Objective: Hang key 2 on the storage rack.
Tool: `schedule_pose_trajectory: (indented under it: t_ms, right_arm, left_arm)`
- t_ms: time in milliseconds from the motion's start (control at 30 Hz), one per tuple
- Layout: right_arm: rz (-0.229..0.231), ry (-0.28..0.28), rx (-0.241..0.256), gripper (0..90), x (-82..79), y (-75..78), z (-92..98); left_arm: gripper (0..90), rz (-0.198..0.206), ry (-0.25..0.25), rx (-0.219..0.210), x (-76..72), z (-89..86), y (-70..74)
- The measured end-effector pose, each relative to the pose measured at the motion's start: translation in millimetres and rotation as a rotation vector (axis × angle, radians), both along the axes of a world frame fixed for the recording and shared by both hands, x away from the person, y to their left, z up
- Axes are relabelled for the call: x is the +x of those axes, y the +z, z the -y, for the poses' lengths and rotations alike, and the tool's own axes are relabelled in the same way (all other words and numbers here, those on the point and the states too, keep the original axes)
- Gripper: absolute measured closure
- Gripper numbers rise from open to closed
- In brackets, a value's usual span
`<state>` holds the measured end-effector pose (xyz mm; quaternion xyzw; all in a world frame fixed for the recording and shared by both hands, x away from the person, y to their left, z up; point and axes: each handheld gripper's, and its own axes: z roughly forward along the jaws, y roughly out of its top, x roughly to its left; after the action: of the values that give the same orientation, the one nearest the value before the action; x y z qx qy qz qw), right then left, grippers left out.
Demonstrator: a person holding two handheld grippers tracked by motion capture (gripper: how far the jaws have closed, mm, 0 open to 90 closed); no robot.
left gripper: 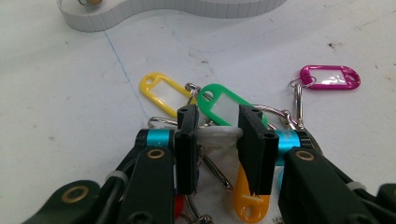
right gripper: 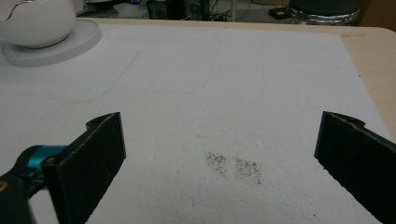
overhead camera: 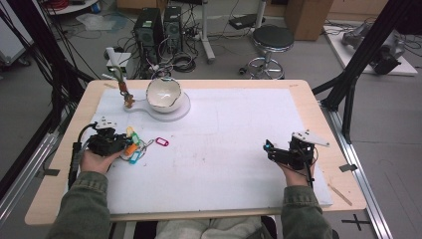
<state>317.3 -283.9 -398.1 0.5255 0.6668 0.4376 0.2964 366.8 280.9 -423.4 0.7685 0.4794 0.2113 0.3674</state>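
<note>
A bunch of coloured key tags [overhead camera: 134, 147] on metal rings lies at the left of the white mat. In the left gripper view I see a yellow tag [left gripper: 161, 92], a green tag [left gripper: 224, 103], an orange tag [left gripper: 250, 201] and a white tag [left gripper: 215, 138]. My left gripper [left gripper: 218, 115] [overhead camera: 123, 144] is down on the bunch, its jaws shut on the white tag. A pink tag [left gripper: 330, 77] [overhead camera: 162, 142] lies a little to the right, joined to the bunch by a ring. My right gripper [overhead camera: 269, 150] [right gripper: 222, 122] rests at the right of the mat, open with nothing between its jaws.
A white bowl [overhead camera: 163, 93] sits on a white round base [overhead camera: 182, 110] at the back left of the mat. A small post with a brown piece [overhead camera: 129, 101] stands on the base's left lobe. The wooden table edge [overhead camera: 326, 129] borders the mat.
</note>
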Motion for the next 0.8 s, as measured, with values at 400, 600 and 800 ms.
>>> schedule_pose_trajectory:
  t_ms: [400, 600, 800]
  right_arm:
    - [-0.006, 0.005, -0.002, 0.9, 0.5, -0.4, -0.4]
    - [-0.005, 0.006, -0.002, 0.9, 1.0, -0.7, -0.4]
    - [-0.005, 0.003, 0.008, 0.9, 0.9, -0.1, 0.4]
  left_arm:
    - [69.0, 0.016, 0.002, 0.004, -2.7, -1.1, 5.0]
    - [69.0, 0.021, 0.01, -0.012, -5.2, -3.1, 8.5]
    - [69.0, 0.021, 0.034, -0.037, -8.9, -9.2, 13.9]
